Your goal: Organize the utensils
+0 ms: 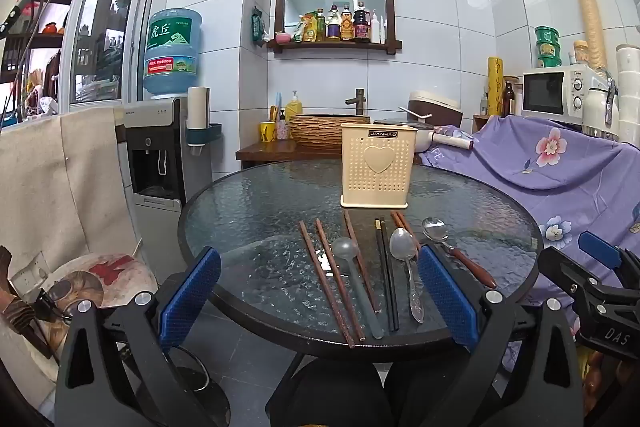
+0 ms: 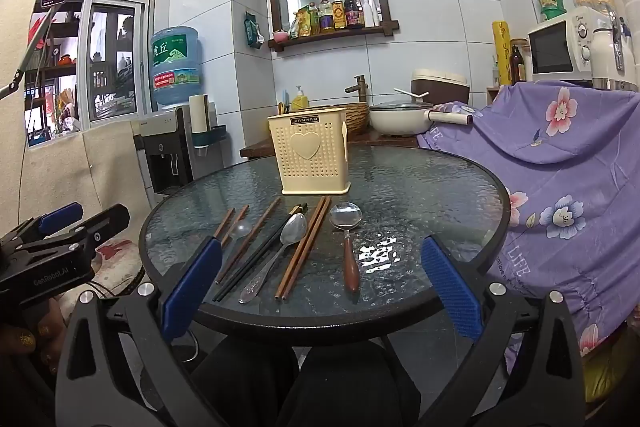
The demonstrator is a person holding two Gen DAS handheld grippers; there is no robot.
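Left gripper point(image 1: 320, 291): jaws spread wide, nothing between the blue pads, hovering at the near rim of the table, clear of the utensils.
Right gripper point(image 2: 320, 279): jaws equally wide, empty, held over the near edge.
Table point(image 1: 240, 211): round, dark-rimmed, textured glass top.
Utensil holder point(image 1: 375, 166): cream perforated plastic with a heart on the front, upright at the far side of the table, behind the utensil row.
Brown chopsticks point(image 1: 328, 275): lying flat at the left of the row, roughly parallel.
Translucent spoon point(image 1: 352, 267): beside those chopsticks, bowl toward the holder.
Black chopsticks point(image 1: 386, 267): a pair side by side in the middle.
Metal spoon point(image 1: 404, 259): just right of the black pair.
Wooden-handled spoon point(image 2: 346, 239): rightmost, bowl toward the holder, handle toward the near rim.
Second brown pair point(image 2: 304, 247): between the two metal-bowled spoons.
Surroundings: purple floral cloth point(image 2: 560, 155) at right.
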